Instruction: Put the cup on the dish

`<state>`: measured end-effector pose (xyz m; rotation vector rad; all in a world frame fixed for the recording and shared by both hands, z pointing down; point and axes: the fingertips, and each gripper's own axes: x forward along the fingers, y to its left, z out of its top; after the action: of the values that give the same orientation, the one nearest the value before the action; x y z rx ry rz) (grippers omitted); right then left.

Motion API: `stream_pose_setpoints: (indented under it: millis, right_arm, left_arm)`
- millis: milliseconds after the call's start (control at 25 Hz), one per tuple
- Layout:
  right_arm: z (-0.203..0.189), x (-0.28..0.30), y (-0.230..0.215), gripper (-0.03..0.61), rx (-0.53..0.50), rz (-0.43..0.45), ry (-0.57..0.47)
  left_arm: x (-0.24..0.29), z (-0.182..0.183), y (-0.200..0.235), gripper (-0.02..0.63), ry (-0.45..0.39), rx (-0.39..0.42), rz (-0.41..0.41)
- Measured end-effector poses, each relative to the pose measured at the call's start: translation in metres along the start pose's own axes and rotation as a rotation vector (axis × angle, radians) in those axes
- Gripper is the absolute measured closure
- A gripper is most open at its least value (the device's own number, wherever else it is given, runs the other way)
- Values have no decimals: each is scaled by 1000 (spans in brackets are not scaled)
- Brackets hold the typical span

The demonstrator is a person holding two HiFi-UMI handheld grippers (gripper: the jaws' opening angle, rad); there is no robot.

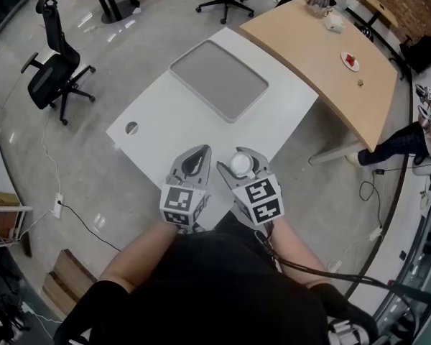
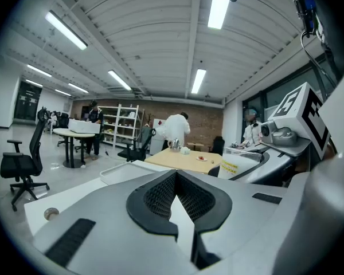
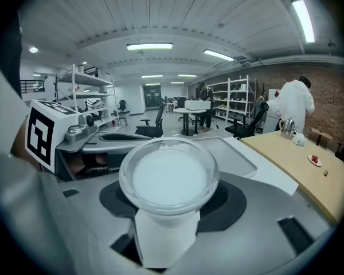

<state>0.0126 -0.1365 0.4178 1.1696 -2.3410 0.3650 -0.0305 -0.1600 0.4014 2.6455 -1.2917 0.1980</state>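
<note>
Cup [image 3: 169, 179], clear with a white inside, is pinched between the jaws of my right hand-held gripper [image 1: 244, 157], its mouth turned up toward my head. I hold it close to my body, over the near corner of the white worktop [image 1: 165, 113]. My left hand-held gripper [image 1: 198, 154] sits just beside it at 9 o'clock. Its jaws are pressed together at the tips with nothing between them. The dish [image 1: 219, 79], a flat grey rectangle with a pale rim, lies on the worktop at 12 o'clock from the cup and well apart from it. A small round hole [image 1: 131, 128] shows in the worktop at 10 o'clock from my left hand-held gripper. A wooden table [image 1: 323, 56] stands past the worktop at 1 o'clock. A black chair [image 1: 54, 67] stands on the floor at 10 o'clock.
</note>
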Motion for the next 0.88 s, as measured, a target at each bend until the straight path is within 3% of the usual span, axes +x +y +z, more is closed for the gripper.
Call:
stream_pose_setpoints:
  millis: [880]
  right_arm:
    - [26, 93, -90, 330, -31, 82, 16]
  left_arm:
    - [103, -14, 50, 606, 33, -54, 106]
